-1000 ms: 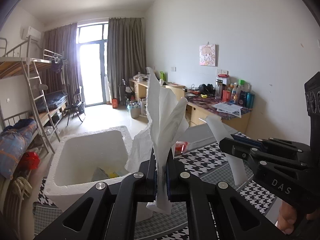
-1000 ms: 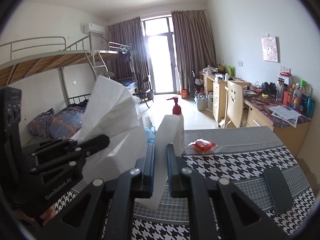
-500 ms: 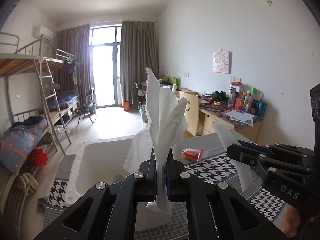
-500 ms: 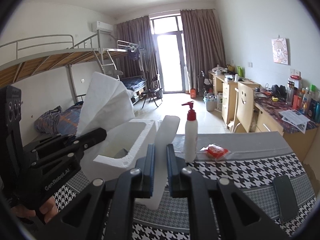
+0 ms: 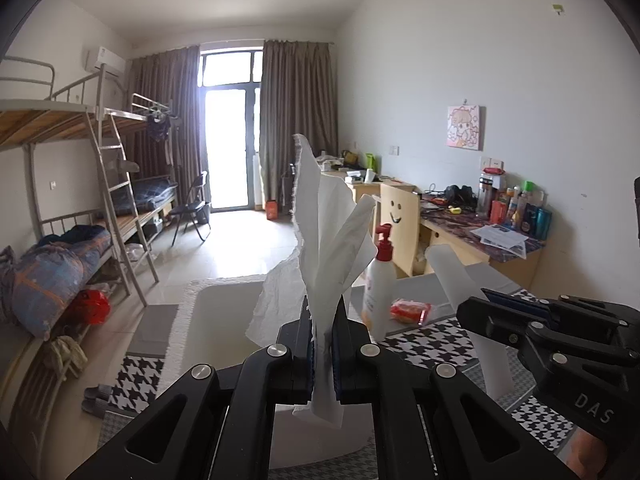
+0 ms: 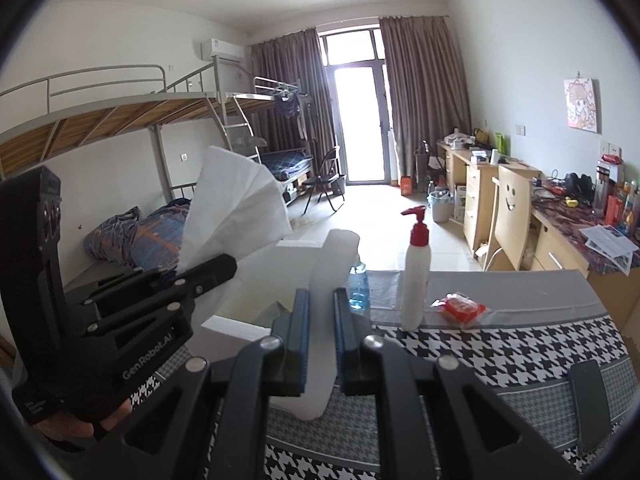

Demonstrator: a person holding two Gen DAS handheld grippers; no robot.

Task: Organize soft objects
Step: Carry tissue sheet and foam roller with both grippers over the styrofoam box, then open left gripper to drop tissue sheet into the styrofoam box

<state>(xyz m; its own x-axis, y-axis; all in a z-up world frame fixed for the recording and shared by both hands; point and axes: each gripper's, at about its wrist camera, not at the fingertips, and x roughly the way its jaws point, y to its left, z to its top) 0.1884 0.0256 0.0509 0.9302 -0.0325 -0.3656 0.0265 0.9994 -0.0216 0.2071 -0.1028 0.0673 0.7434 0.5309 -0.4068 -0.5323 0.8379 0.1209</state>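
You are mid-carry. Your left gripper (image 5: 322, 344) has its jaws clenched on a crumpled white paper towel (image 5: 324, 240), which stands up from the jaws in a loose fan, with a short tail hanging below them. Your right gripper (image 6: 320, 336) has its jaws clamped on a white strip (image 6: 332, 264) that may be another part of the same sheet or a second one; the views do not settle which. In the left wrist view that strip rises at a slant from the right gripper's jaws, well clear of the bench (image 6: 520, 344).

Both pieces are held in the air above the bench, near the open white foam box (image 5: 208, 320) that sits at its left end. Judged from that, the step in hand is bringing the paper over for folding or for stowing in the box; nothing has been set down yet.

The next move calls for keeping both grips firm and the two grippers level with each other, so that the sheet neither tears nor slackens. Watch the pump bottle (image 6: 416, 276), a blue-capped bottle (image 6: 358, 286) and the red packet (image 6: 460, 306) standing on the bench just beyond your jaws.

The towel is thin, creased and ragged along one edge; I judge it will rip easily if pulled.
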